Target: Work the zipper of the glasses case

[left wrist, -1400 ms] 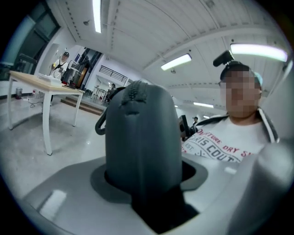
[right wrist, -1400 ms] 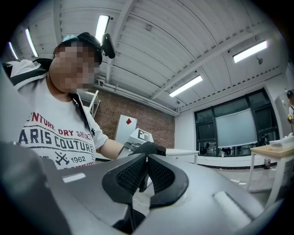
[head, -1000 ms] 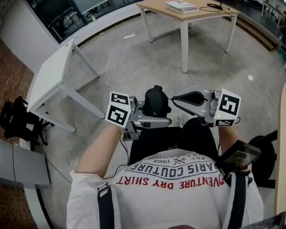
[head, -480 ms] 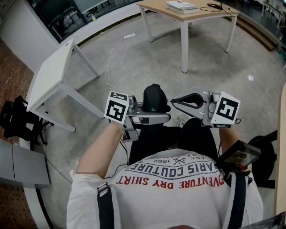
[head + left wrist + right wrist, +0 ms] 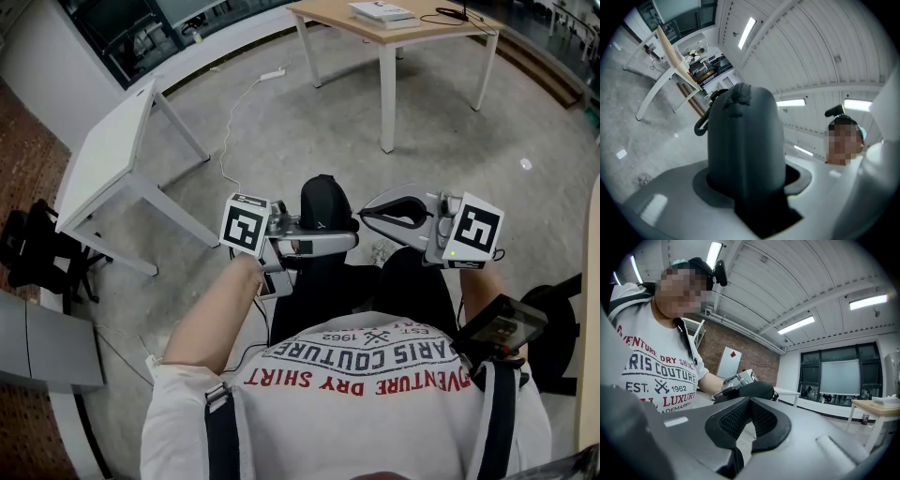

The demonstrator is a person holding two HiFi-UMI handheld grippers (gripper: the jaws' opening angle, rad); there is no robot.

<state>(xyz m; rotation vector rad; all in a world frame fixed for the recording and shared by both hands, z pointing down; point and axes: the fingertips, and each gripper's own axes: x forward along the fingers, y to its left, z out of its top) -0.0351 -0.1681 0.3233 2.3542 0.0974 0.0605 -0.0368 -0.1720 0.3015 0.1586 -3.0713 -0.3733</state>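
Concrete floor below; left tool rolled, clamping glasses case.

Glasses case in left gripper: black, matt, cloth-like. Right gripper shell: smooth grey plastic; pads: black, ribbed, rubbery. Floor below: matt concrete.

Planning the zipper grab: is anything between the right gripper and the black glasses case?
Nothing visible does. The right gripper, shut and empty, points at the black rounded glasses case across open air; the left gripper clamps that case.
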